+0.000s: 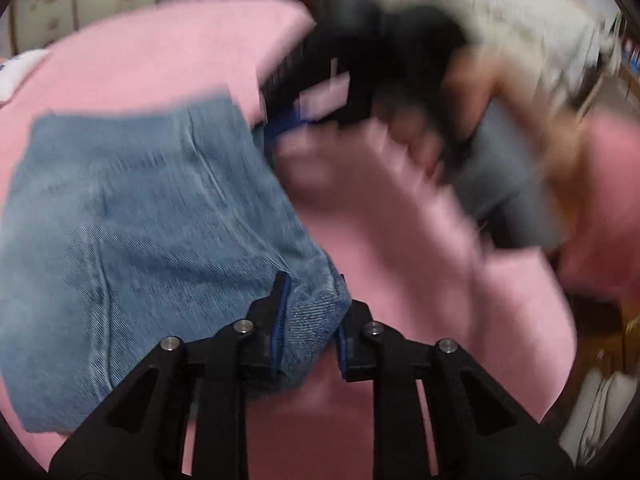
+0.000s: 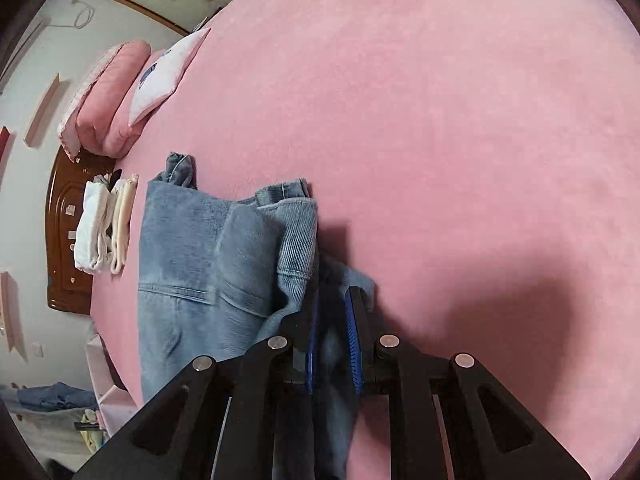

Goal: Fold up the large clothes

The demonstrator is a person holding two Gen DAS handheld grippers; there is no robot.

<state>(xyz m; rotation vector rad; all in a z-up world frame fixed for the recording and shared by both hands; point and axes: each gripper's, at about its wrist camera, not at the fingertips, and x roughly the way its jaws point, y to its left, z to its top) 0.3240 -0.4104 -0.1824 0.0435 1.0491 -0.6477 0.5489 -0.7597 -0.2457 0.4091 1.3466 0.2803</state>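
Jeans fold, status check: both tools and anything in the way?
Left tool shut on jeans corner. Right tool shut on jeans edge. Jeans partly folded on pink bed. Nothing in the way; left view blurred.

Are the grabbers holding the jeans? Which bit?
Yes. The left gripper pinches a folded corner of the jeans; the right gripper pinches bunched denim at another edge.
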